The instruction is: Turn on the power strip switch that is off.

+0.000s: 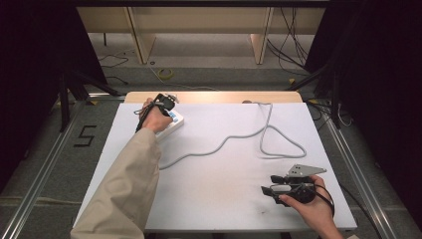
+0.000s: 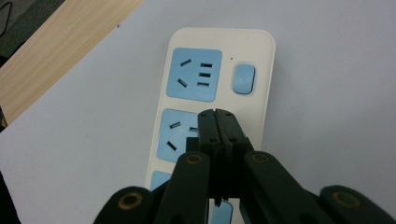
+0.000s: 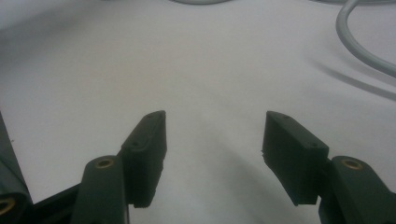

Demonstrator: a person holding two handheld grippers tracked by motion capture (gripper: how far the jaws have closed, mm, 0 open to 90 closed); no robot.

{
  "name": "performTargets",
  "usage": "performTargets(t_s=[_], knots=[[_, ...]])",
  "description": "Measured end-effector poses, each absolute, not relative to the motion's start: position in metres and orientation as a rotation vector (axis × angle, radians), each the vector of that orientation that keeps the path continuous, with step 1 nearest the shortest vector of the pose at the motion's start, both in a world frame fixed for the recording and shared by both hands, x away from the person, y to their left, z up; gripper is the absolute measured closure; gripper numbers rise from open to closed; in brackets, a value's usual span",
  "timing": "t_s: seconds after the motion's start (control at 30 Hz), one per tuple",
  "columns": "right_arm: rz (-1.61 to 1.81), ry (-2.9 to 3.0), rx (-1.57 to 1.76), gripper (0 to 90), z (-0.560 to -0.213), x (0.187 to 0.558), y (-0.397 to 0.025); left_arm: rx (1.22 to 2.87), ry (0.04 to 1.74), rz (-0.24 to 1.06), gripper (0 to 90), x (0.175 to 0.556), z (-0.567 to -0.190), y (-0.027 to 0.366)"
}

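Observation:
A white power strip (image 1: 172,123) with blue socket panels lies at the far left of the white table (image 1: 224,199). In the left gripper view the power strip (image 2: 264,107) runs up the frame, with a blue switch (image 2: 243,78) beside its top socket. My left gripper (image 1: 168,105) is right over the strip. Its jaws are shut together, and my left gripper (image 2: 218,117) has its tips over the middle socket with nothing held. My right gripper (image 1: 268,183) rests low at the near right, open. Nothing lies between the jaws of my right gripper (image 3: 212,126).
The strip's grey cable (image 1: 239,134) snakes across the middle of the table and loops at the right, and a stretch of the cable (image 3: 359,46) lies ahead of the right gripper. A wooden edge (image 1: 214,97) borders the table's far side. Floor cables lie beyond.

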State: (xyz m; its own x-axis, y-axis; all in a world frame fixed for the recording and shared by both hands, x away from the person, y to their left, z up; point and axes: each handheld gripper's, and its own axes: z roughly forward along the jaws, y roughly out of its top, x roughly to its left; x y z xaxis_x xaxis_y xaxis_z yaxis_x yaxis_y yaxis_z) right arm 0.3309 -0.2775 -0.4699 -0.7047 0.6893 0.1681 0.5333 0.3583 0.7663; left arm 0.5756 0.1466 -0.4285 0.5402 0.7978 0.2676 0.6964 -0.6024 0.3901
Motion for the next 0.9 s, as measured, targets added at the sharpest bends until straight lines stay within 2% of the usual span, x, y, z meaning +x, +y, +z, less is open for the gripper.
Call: performTargets(t_s=[0.9], knots=[[1.261,2.438,1.114,41.3,-0.47,0.331,-0.278,2.435,1.187,0.664,89.8,0.585,-0.442,0.135]])
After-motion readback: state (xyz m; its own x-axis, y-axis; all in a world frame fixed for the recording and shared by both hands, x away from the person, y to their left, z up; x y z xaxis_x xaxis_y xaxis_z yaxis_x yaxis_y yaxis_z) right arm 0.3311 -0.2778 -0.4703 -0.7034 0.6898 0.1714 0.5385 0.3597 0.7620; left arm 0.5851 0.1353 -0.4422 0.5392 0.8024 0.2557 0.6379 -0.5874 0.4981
